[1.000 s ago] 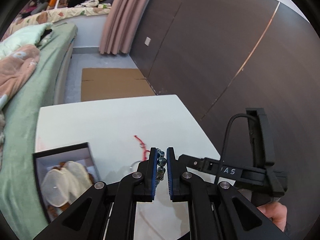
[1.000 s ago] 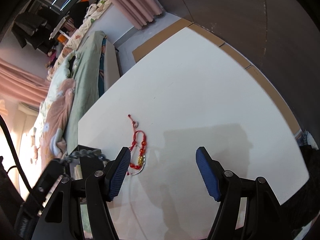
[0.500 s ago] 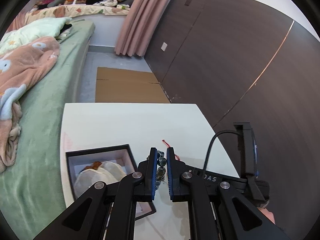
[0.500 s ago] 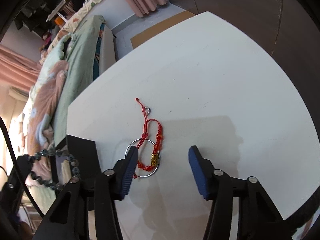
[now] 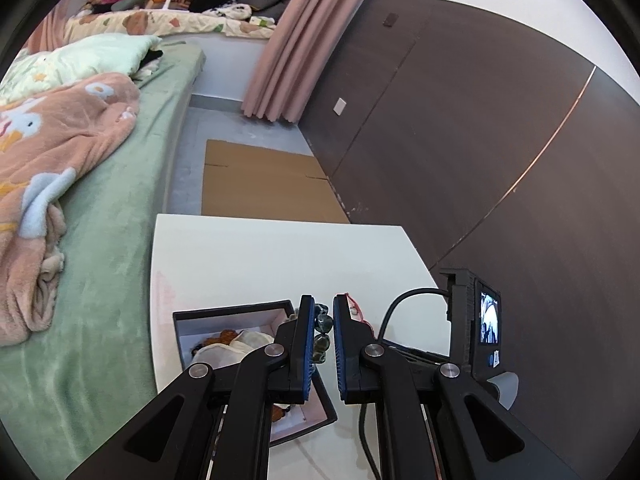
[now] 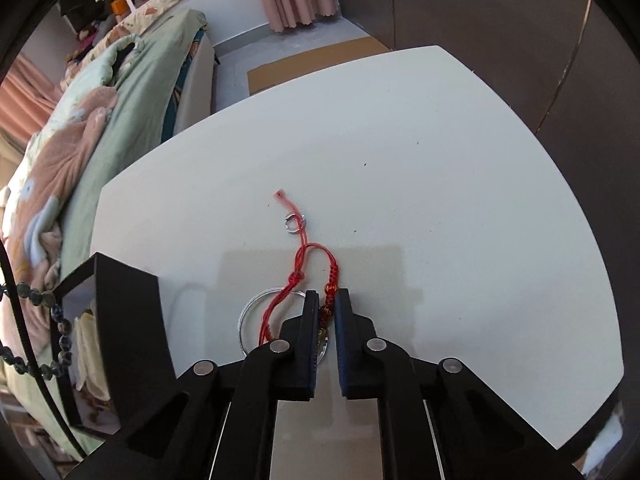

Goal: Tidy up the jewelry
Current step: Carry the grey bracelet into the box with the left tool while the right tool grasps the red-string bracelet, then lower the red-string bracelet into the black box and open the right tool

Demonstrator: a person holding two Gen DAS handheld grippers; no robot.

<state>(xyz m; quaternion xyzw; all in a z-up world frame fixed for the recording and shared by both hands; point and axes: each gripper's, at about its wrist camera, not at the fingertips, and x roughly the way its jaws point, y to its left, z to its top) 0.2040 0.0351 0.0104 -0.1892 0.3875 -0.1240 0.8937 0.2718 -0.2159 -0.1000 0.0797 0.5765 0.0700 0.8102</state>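
Red cord bracelet (image 6: 308,276) lies on the white tabletop (image 6: 440,208), and the right tool (image 6: 327,312) has its pads pinched on the beaded stretch, low against the surface, presumably to lift it. A thin silver bangle (image 6: 256,312) sits under the cord. The left tool (image 5: 320,332) grips a dark bead bracelet (image 5: 323,326) above the black box (image 5: 232,312), likely ready to drop it in.
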